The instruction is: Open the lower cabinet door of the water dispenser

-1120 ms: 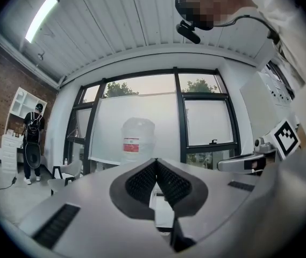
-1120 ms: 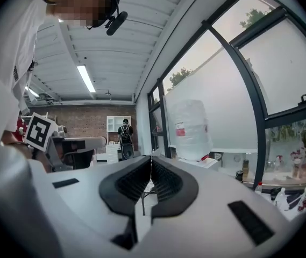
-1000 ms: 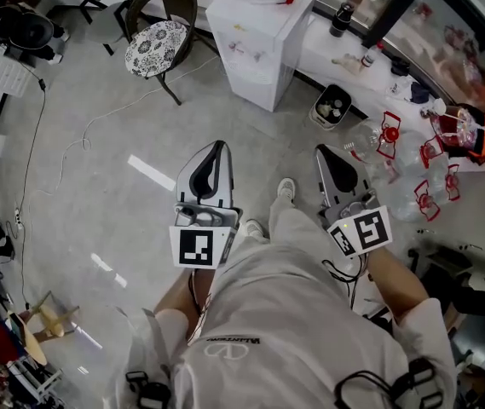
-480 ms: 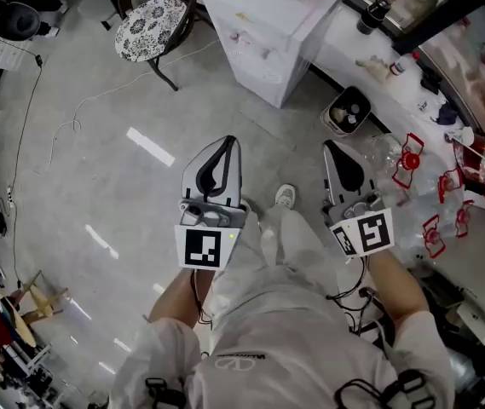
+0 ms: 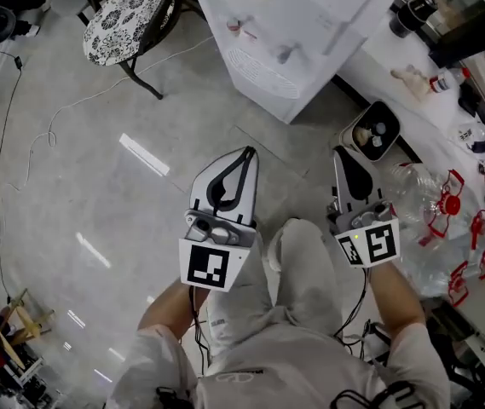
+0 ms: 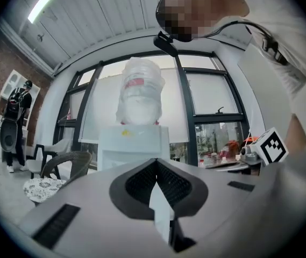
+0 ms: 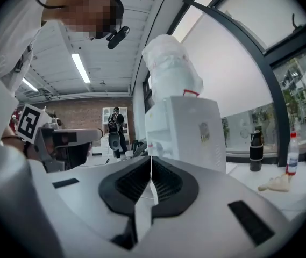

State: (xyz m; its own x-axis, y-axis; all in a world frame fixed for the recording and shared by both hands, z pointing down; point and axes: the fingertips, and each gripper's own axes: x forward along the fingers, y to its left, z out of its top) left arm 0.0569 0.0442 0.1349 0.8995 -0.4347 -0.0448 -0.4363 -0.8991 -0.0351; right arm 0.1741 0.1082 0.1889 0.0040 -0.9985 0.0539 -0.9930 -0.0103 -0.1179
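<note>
While nothing is gripped, the left gripper (image 5: 247, 152) and the right gripper (image 5: 341, 152) are held closed before the water dispenser (image 5: 286, 29).

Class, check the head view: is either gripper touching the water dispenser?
No: the left gripper and right gripper both hang over the floor, clearly short of the water dispenser.

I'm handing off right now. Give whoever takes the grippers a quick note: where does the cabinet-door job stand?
Left gripper: shut, empty, pointing toward the dispenser.
Right gripper: shut, empty, alongside the left one.
Water dispenser: ahead of both grippers, clear of them; its lower door is not visible in any view.
Done: nothing on the door yet.
Left: close in, find the lower door, pull it open.
</note>
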